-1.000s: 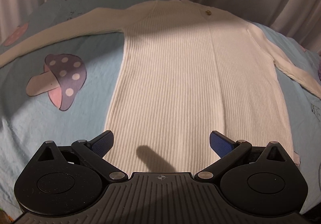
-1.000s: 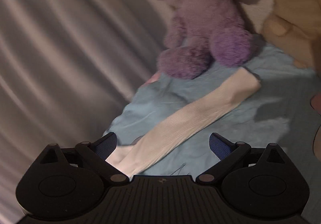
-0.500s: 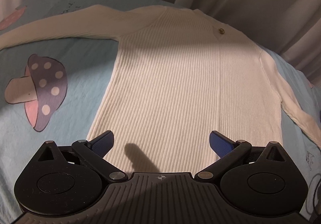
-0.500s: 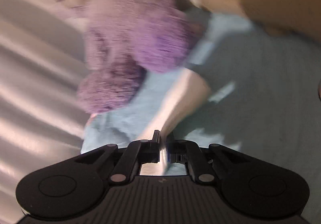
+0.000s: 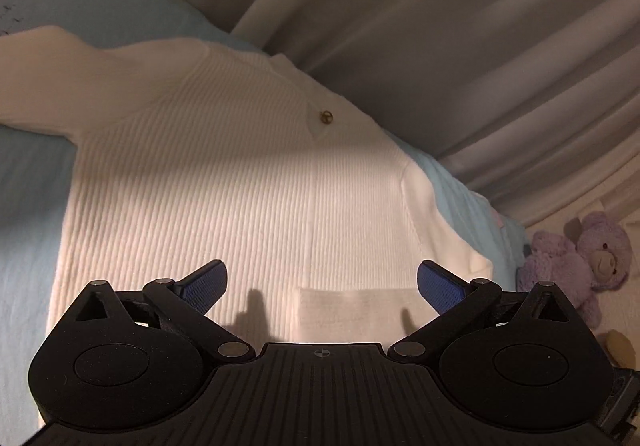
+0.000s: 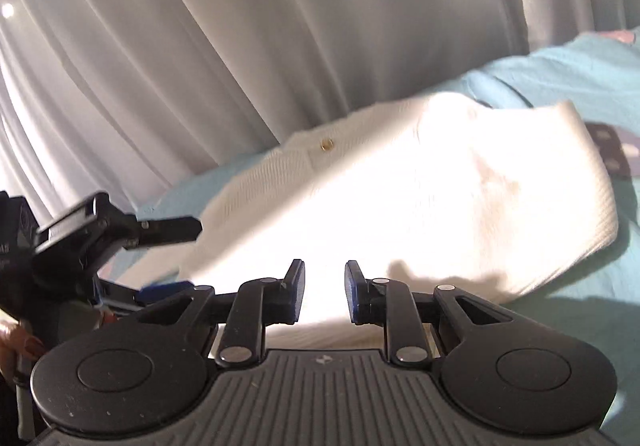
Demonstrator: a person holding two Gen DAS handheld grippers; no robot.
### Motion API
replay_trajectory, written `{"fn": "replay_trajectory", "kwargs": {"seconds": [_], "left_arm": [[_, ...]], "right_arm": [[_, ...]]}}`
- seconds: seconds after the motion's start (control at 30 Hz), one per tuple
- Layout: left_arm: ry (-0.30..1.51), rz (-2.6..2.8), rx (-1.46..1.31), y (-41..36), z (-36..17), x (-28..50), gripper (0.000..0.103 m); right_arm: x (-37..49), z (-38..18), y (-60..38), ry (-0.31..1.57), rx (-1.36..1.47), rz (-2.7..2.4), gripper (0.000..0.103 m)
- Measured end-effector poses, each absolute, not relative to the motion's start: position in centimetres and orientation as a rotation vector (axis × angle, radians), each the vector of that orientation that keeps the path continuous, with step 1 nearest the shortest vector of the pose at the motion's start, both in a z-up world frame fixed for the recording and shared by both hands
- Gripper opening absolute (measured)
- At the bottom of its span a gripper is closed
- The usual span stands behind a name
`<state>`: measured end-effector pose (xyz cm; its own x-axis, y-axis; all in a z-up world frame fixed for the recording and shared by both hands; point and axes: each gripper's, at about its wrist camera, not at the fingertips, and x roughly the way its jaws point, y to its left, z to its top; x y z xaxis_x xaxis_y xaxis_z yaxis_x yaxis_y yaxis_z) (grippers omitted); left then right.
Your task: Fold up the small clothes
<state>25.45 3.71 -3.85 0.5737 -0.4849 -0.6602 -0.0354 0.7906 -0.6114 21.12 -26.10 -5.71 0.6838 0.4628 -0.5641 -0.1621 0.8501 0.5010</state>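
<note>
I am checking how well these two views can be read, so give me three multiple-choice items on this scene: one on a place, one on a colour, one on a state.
1. Where does the folded-over sleeve lie?
A. On the sweater's body
B. On the purple teddy
C. On the curtain

2. What colour is the bed sheet?
A. Red
B. Light blue
C. Black

3. How do the left tool's jaws stand?
A. Clamped on the sleeve
B. Wide apart, holding nothing
C. Shut on the button

Key: 1 A, the sleeve end rests across the white ribbed sweater near its lower part. 2 B, light blue cloth shows around the sweater in both views. 3 B, the blue pads stand far apart above the knit.
</note>
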Motion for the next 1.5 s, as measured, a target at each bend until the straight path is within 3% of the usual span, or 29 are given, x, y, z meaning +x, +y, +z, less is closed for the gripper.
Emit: {"fn": "replay_trajectory", "kwargs": {"seconds": [0.2, 0.4, 0.47, 0.57, 0.73, 0.9, 1.07, 1.1, 1.2, 1.3, 1.33, 1.37, 1.5], "left_arm": [[1.079, -0.348, -0.732, 3.2, -7.4, 26.8, 0.085], [1.107, -0.366, -0.728, 1.9, -8.0, 26.9, 0.068], [1.117, -0.349, -0.711, 1.4, -8.0, 27.3, 0.037], [1.132, -0.349, -0.658, 0.4, -8.4, 27.2, 0.009], [1.055, -0.362, -0.571, -0.4, -6.5, 27.9, 0.006], [0.783, -0.238, -0.360, 2.5, 0.4, 29.1, 0.006], [0.841, -0.106, -0.298, 6.0, -1.8, 32.3, 0.007], [0.859, -0.103, -0.313, 6.3, -2.7, 32.7, 0.009], [0.877, -0.104, -0.349, 7.2, -4.9, 33.3, 0.028], [0.870, -0.136, -0.393, 7.6, -5.9, 33.4, 0.030], [0.874, -0.150, -0.412, 7.5, -6.1, 33.4, 0.026], [0.881, -0.155, -0.417, 7.5, -6.2, 33.7, 0.011], [0.826, -0.137, -0.354, 7.5, -4.7, 34.2, 0.007]], "right_arm": [[19.7, -6.9, -28.9, 0.798, 0.470, 0.253, 0.020], [19.0, -7.7, -29.1, 0.798, 0.527, 0.217, 0.020], [19.2, -7.8, -29.3, 0.797, 0.533, 0.214, 0.020], [19.4, -8.0, -29.6, 0.799, 0.542, 0.207, 0.020], [19.3, -7.6, -30.5, 0.789, 0.526, 0.174, 0.020], [19.9, -6.5, -32.0, 0.744, 0.460, 0.093, 0.020], [21.9, -6.0, -32.8, 0.727, 0.420, 0.065, 0.021], [22.5, -6.0, -32.8, 0.730, 0.411, 0.060, 0.024], [24.4, -6.1, -32.8, 0.747, 0.399, 0.052, 0.030], [26.4, -6.2, -32.9, 0.753, 0.403, 0.055, 0.040], [27.0, -6.3, -32.9, 0.758, 0.407, 0.056, 0.041], [27.7, -6.5, -32.9, 0.765, 0.413, 0.058, 0.041], [29.6, -6.8, -32.9, 0.780, 0.432, 0.063, 0.041]]}}
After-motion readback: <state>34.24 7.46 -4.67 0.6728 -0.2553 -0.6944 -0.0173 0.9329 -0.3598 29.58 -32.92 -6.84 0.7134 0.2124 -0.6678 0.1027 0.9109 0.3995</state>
